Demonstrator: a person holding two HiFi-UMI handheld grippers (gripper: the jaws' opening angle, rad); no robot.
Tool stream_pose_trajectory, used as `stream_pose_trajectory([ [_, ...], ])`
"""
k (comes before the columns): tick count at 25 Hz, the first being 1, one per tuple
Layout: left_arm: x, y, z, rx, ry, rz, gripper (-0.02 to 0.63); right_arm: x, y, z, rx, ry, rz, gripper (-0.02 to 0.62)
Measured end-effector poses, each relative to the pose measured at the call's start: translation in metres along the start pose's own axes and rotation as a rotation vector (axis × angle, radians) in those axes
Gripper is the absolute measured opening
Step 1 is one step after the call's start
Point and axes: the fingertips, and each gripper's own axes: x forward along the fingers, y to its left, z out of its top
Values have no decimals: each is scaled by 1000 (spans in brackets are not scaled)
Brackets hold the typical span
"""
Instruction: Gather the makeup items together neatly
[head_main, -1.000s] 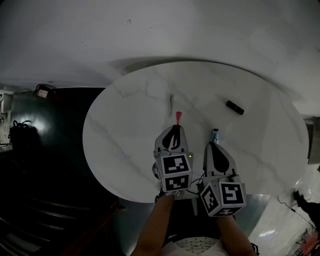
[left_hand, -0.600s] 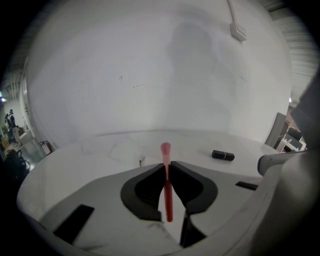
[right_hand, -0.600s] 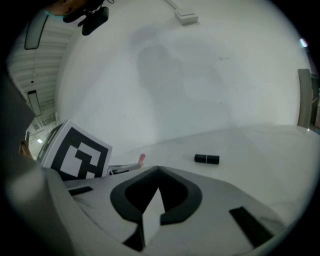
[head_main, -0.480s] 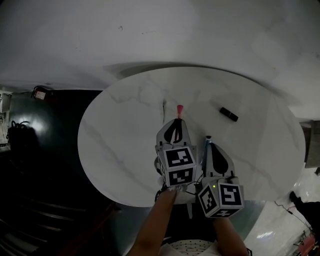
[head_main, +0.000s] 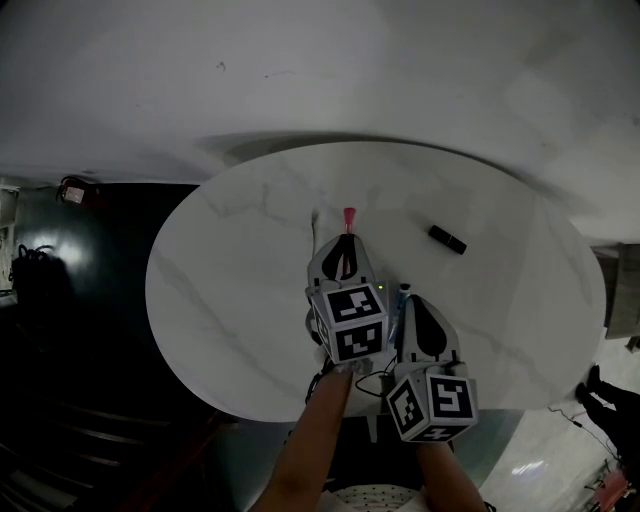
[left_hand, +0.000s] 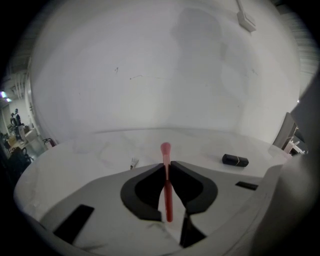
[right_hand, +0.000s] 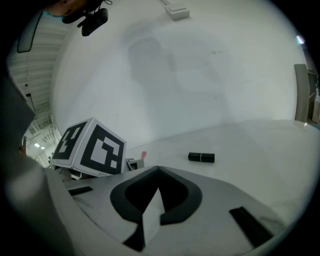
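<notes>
My left gripper (head_main: 347, 240) is shut on a thin pink makeup brush (left_hand: 166, 186) whose rounded tip (head_main: 349, 215) sticks out ahead of the jaws over the round white marble table (head_main: 220, 300). Beside it on the right, my right gripper (head_main: 404, 298) hangs over the table's near part. Its jaws (right_hand: 159, 171) meet with nothing visible between them. A black lipstick tube (head_main: 447, 239) lies on the table ahead and to the right, also in the left gripper view (left_hand: 235, 160) and the right gripper view (right_hand: 201, 157). A small thin item (head_main: 315, 215) lies just left of the brush tip.
Dark floor and dim objects lie left of the table (head_main: 60, 260). A plain white wall (head_main: 400, 70) rises behind the table. The person's forearms (head_main: 310, 450) reach in from the bottom edge.
My left gripper has carried the pink brush farther out over the table, closer to the small thin item. The right gripper has shifted a little along with it. Both grips look unchanged.
</notes>
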Motion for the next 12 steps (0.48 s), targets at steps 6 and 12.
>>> stream_pose_trajectory([
  [6,12,-3,-4,16,19,9,78,5,-5,-1,9,13,-2,8],
  [12,22,-6,-9,54,36,17,78,9,-6,-3,6,24,-2,8],
])
